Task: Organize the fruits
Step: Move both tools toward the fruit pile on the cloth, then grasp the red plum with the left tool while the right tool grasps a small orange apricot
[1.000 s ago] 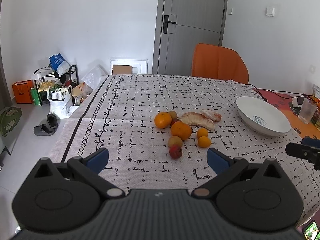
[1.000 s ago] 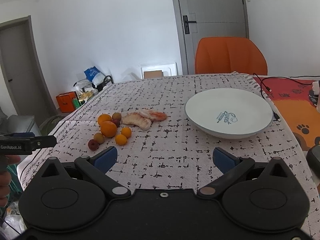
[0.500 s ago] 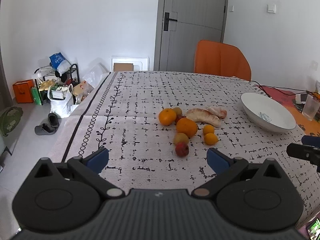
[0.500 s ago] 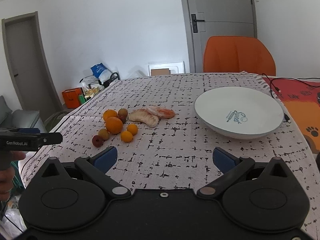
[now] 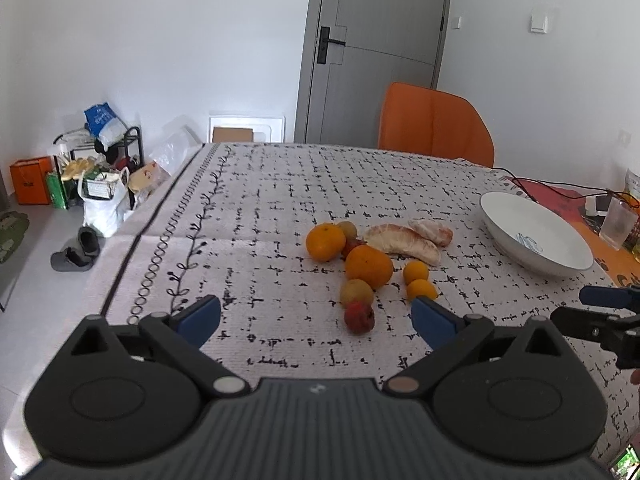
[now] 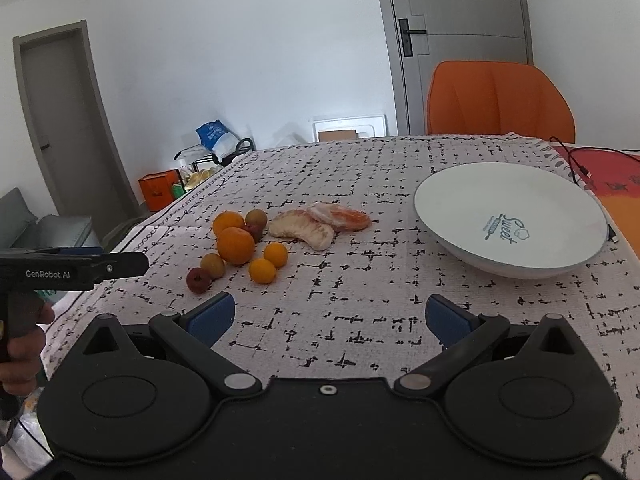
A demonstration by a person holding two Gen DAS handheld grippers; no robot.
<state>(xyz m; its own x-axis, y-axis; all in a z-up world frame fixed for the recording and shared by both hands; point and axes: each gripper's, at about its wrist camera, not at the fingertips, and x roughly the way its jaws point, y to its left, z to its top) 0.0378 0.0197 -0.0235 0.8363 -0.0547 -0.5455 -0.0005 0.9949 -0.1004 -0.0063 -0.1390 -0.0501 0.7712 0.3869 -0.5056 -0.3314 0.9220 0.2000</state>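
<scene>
A cluster of fruit lies mid-table: two big oranges (image 5: 368, 266) (image 6: 235, 245), small yellow-orange fruits (image 5: 421, 289) (image 6: 262, 270), a red fruit (image 5: 359, 317) (image 6: 198, 280), brownish fruits and peeled pomelo segments (image 5: 402, 242) (image 6: 303, 231). A white bowl (image 5: 536, 240) (image 6: 512, 216) stands empty to the right. My left gripper (image 5: 316, 316) is open and empty, just short of the red fruit. My right gripper (image 6: 326, 316) is open and empty, between fruit and bowl. Each gripper shows at the edge of the other's view.
A patterned cloth (image 5: 280, 200) covers the table. An orange chair (image 5: 436, 124) stands at the far side. A plastic cup (image 5: 618, 226), cables and an orange mat lie right of the bowl. Bags, a rack and slippers (image 5: 76, 248) are on the floor at left.
Both grippers have moved forward toward the fruit; the fruit cluster now sits nearer the left gripper's fingers. Both stay open. Nothing on the table has moved.
</scene>
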